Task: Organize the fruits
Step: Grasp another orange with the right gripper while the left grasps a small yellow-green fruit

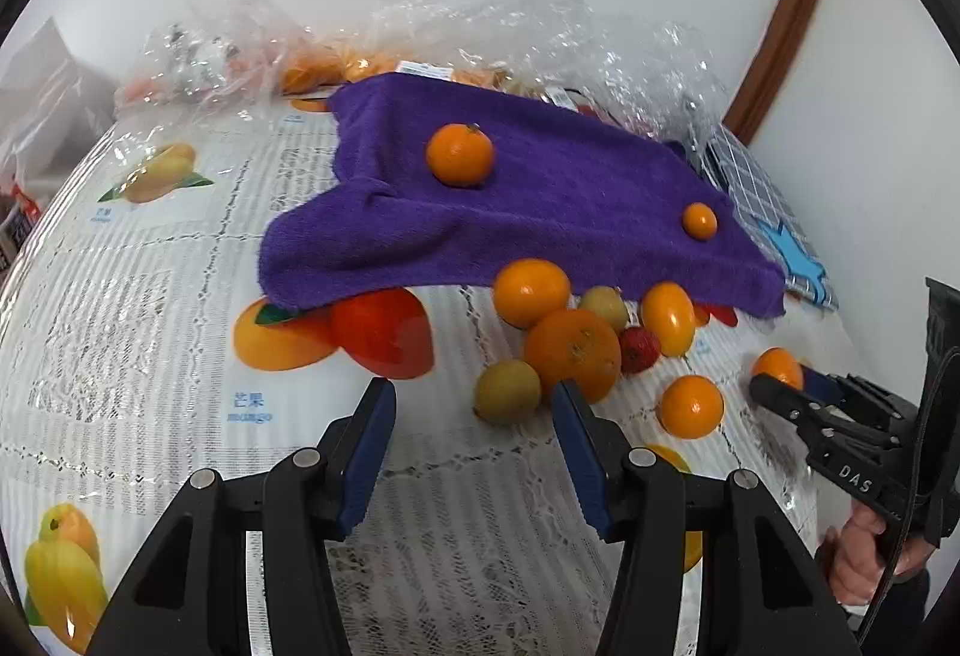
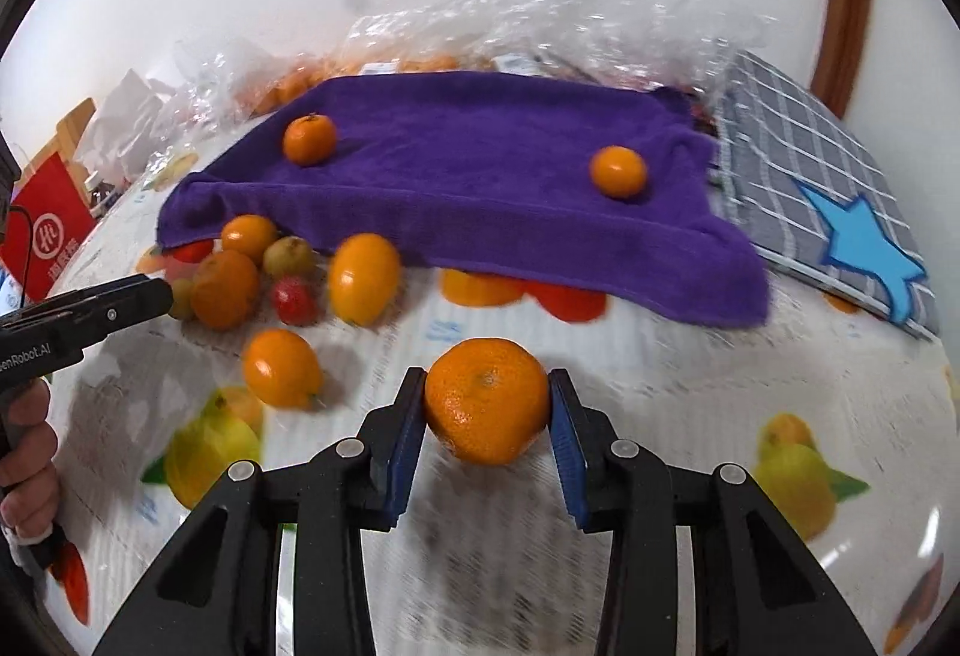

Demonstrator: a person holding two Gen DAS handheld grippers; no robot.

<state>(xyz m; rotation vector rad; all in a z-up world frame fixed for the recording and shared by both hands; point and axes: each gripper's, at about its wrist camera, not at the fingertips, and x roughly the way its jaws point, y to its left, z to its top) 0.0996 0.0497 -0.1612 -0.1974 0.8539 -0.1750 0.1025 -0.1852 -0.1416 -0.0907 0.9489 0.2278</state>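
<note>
The right claw [image 2: 487,404] pinches a mandarin [image 2: 487,399] between its 2 blue pads, holding it just above the tabletop [image 2: 660,392], in front of the purple towel [image 2: 480,176]. From the left wrist view, the same claw [image 1: 780,383] shows at the right edge with the orange fruit in its tip. The left claw [image 1: 474,398] stands spread, gripping nothing, its fingers pointing at a cluster of loose fruit: a large orange [image 1: 573,353], a greenish fruit [image 1: 507,391], a small red fruit [image 1: 639,350] and several smaller oranges near the towel's front edge. 2 oranges [image 1: 460,155] [image 1: 699,221] rest on the towel, well apart. A grey checked cloth [image 2: 840,188] lies beside the towel, and crumpled clear plastic [image 1: 540,14] sits behind it.
</note>
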